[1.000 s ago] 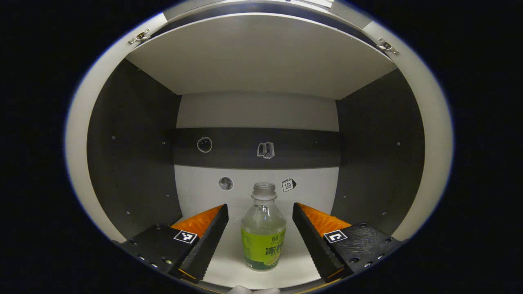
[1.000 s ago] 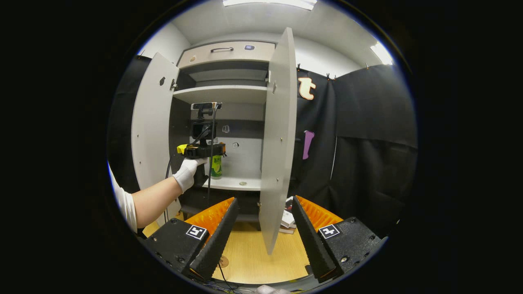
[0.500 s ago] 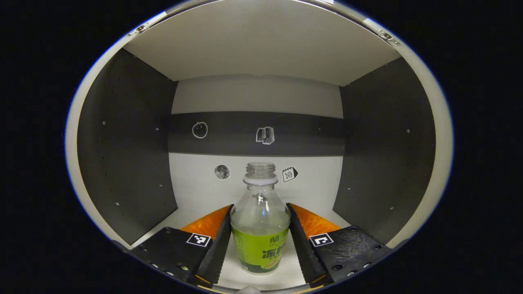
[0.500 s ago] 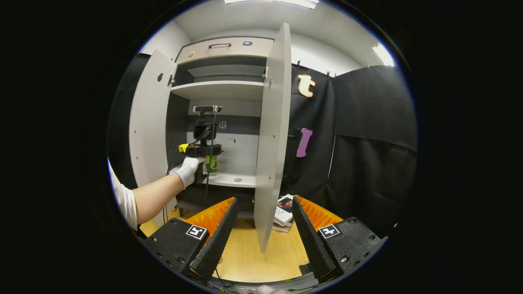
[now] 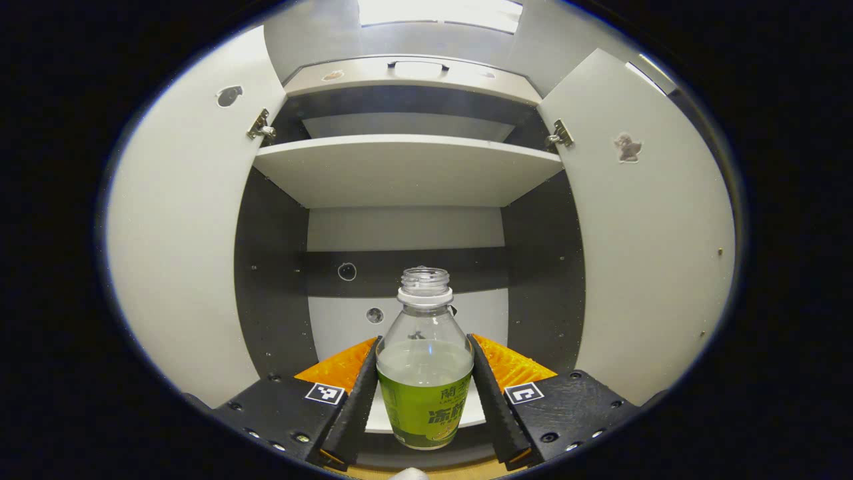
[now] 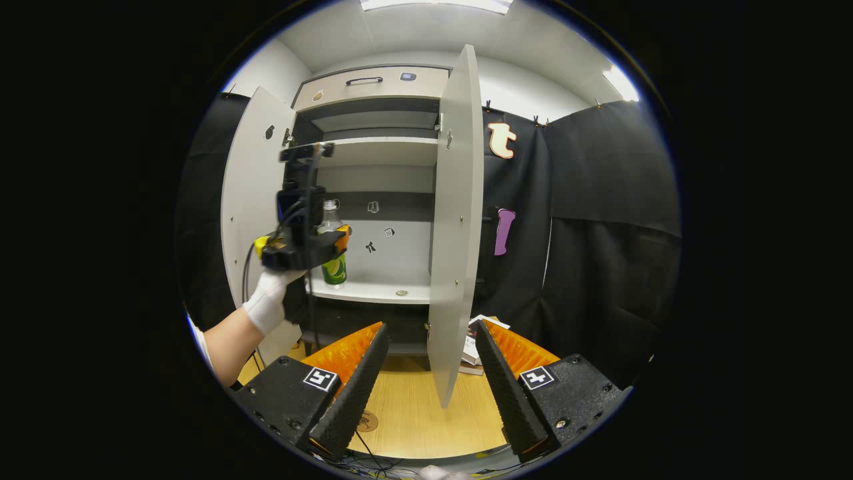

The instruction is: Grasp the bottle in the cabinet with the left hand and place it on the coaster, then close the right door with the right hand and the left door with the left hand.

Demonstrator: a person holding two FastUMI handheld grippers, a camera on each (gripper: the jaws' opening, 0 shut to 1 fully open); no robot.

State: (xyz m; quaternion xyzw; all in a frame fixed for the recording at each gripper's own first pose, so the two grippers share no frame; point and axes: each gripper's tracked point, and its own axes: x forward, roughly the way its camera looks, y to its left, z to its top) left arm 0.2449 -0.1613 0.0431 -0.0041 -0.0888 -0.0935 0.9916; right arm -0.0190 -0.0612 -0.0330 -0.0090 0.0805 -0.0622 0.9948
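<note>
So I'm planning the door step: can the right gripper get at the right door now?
Probably yes: the right gripper is open and holds nothing, and the right door stands open just ahead with nothing between.

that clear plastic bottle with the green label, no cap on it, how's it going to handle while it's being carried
The clear plastic bottle with the green label looks partly filled, so probably fairly light. With no cap, tilting could spill it. The left gripper fingers press its labelled middle; thin plastic may flex, and the smooth label might slip.

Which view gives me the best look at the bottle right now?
The left gripper view: the bottle stands close and centred, clamped between the left gripper. The right gripper view shows it small and far off, partly behind that gripper.
</note>
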